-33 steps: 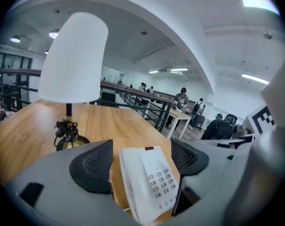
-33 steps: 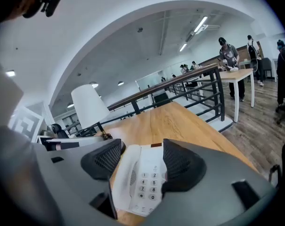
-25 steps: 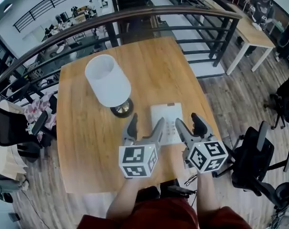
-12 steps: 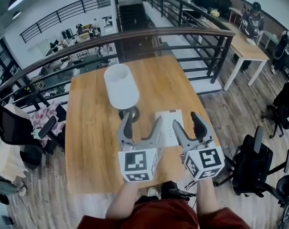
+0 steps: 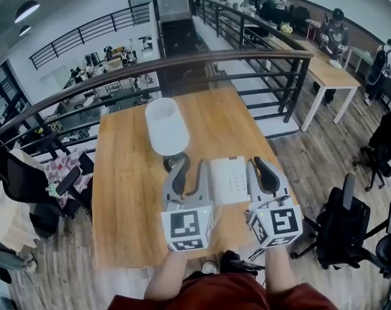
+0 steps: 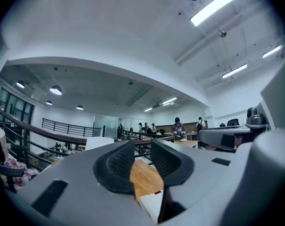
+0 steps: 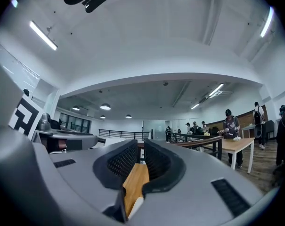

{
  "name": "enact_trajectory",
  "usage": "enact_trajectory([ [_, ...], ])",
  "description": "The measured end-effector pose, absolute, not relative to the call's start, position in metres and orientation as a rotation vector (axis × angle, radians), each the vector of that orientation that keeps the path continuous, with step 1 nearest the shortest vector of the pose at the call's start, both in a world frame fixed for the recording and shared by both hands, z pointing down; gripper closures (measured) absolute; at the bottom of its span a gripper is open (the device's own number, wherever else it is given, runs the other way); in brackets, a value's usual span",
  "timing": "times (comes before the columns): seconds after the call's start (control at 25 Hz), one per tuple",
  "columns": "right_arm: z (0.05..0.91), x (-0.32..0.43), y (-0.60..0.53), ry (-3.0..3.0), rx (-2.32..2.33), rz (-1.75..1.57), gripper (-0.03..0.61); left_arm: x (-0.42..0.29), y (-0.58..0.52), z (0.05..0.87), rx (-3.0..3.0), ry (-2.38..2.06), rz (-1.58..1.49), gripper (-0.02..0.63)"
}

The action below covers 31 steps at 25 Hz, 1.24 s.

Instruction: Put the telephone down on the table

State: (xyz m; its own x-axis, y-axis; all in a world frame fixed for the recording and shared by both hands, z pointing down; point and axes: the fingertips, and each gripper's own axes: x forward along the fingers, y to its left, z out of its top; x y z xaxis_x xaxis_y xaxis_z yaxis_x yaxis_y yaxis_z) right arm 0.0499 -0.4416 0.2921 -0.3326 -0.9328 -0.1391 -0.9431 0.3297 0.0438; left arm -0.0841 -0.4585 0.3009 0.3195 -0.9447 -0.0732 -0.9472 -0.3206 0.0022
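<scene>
L gripper (image 5: 192, 170) jaws narrow, just been closing, nothing betw.; R gripper (image 5: 258, 166) jaws down to a slit, just been closing, empty | both level, side by side over table's (image 5: 127, 173) near edge | telephone (image 5: 229, 179) flat on table, seen betw. them, near lamp (image 5: 166, 126) base | bare wood at left; railing (image 5: 182, 60) past far edge

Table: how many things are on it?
2. A white lamp stands near the middle of the table; a white telephone lies to its right, nearer the person. Something small could hide under the lampshade.
</scene>
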Motion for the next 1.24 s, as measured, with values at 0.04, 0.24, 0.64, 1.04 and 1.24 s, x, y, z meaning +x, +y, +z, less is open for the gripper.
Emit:
enact_trajectory([
  [0.04,0.291,0.051,-0.441,2.483,-1.758,0.17,0.519,-0.083,-0.457,0.299,-2.521,1.801,0.1,0.519],
  [0.24,0.287,0.052,-0.437,2.455,-1.776,0.182,0.538,-0.078,-0.451,0.295,-2.537,1.762,0.102,0.581],
  [0.64,0.287,0.053,-0.437,2.466,-1.797,0.189,0.541,-0.072,-0.449,0.294,-2.544,1.735,0.096,0.583],
  [1.04,0.287,0.047,-0.444,2.492,-1.81,0.205,0.541,-0.08,-0.453,0.292,-2.533,1.747,0.111,0.583],
  [1.24,0.29,0.049,-0.448,2.506,-1.817,0.196,0.54,-0.079,-0.458,0.293,-2.524,1.744,0.104,0.583],
])
